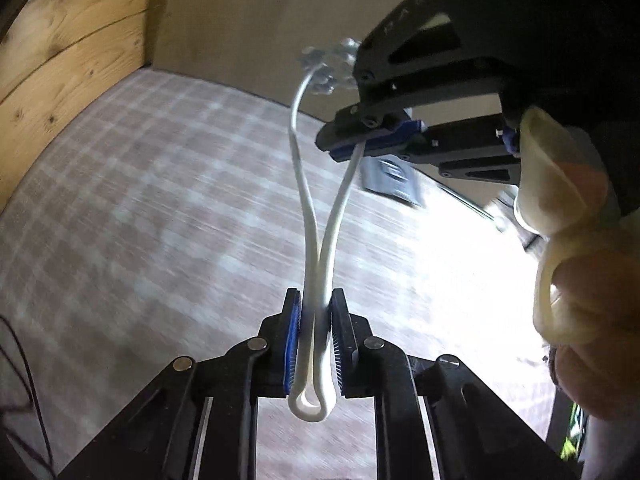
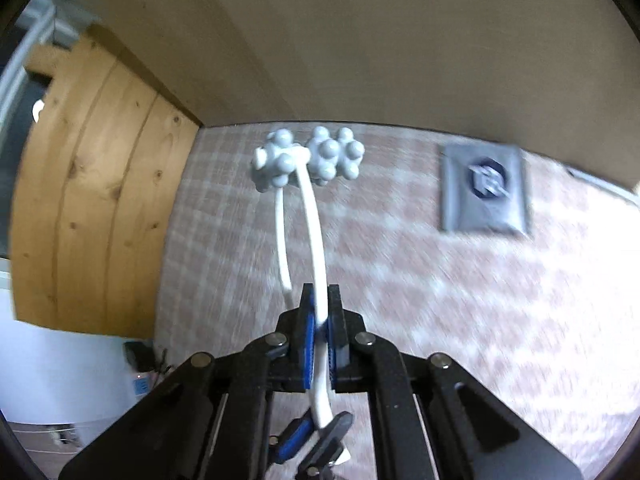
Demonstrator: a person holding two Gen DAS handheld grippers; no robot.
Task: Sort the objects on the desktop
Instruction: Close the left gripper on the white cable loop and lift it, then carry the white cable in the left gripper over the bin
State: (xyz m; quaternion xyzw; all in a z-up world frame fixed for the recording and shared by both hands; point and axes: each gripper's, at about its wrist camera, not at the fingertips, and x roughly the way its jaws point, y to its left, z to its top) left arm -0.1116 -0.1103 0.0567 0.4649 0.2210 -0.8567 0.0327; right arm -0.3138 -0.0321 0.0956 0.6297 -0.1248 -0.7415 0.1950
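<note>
Jaws of both grippers pinching massager (image 2: pixel 308 160)

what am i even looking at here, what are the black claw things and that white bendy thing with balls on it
These are two hand-held grippers, each with a camera looking along its fingers; no robot arm. One picture is from the left gripper, the other from the right gripper. Together they hold a white U-shaped plastic massager with knobbly grey roller balls: the left is shut on its looped end, the right on one of its thin arms. A person's gloved hand holds the right gripper. Below is a pink checked tablecloth with a blurry grey flat packet on it, and a wooden panel beside it.
</note>
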